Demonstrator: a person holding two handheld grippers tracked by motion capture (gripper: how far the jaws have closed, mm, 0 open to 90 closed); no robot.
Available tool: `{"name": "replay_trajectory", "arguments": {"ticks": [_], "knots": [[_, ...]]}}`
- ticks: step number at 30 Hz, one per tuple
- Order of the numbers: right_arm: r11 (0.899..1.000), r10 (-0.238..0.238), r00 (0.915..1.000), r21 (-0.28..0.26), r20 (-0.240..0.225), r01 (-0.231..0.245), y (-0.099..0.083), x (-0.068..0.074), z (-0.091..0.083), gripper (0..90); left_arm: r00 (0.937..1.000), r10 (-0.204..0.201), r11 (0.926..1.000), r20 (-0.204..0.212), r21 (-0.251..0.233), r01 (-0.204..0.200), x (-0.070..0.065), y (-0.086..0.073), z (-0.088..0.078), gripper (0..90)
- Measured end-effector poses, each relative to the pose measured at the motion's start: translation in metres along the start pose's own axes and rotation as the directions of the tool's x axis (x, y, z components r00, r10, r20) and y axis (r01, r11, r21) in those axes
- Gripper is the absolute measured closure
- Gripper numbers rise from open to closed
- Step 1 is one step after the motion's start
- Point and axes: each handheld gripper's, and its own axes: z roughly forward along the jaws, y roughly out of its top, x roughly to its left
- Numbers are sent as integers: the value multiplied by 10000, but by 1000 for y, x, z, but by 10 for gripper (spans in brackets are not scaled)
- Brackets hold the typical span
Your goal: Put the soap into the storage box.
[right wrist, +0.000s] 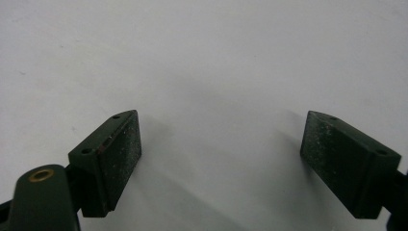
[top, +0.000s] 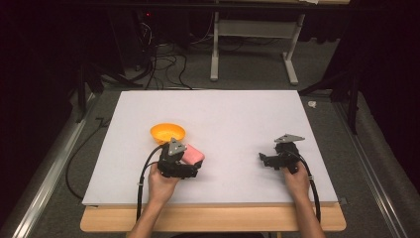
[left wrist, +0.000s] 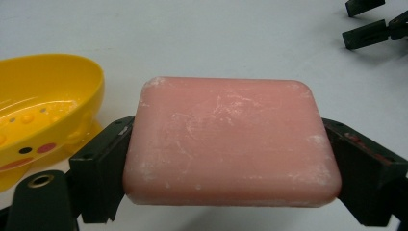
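Note:
A pink bar of soap point(left wrist: 231, 139) sits between the two black jaws of my left gripper point(left wrist: 231, 166), which is shut on its short sides. From above, the soap point(top: 193, 154) is just right of the left gripper point(top: 190, 166). A yellow soap dish point(top: 168, 132) with a duck face stands just behind and left of it, also at the left edge of the left gripper view as the dish point(left wrist: 43, 110). My right gripper point(top: 263, 159) stands open over bare white board, its jaws wide apart around nothing point(right wrist: 221, 163).
The white board point(top: 223, 114) covers a wooden table point(top: 213, 218). The other gripper's jaws point(left wrist: 368, 29) show at the top right of the left gripper view. Cables and a table frame point(top: 252, 44) lie on the floor beyond.

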Motion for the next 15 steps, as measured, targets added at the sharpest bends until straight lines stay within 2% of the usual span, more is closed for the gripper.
{"name": "replay_trajectory", "arguments": {"ticks": [2,15], "knots": [[10000,14,10000,4,1,-14,0,0,0,149,10000,-56,10000,58,-4,56,1,-1,-2,136],[10000,-12,10000,-2,6,12,0,0,0,150,9987,-427,9989,-262,-177,423,13,-8,-15,136]]}}
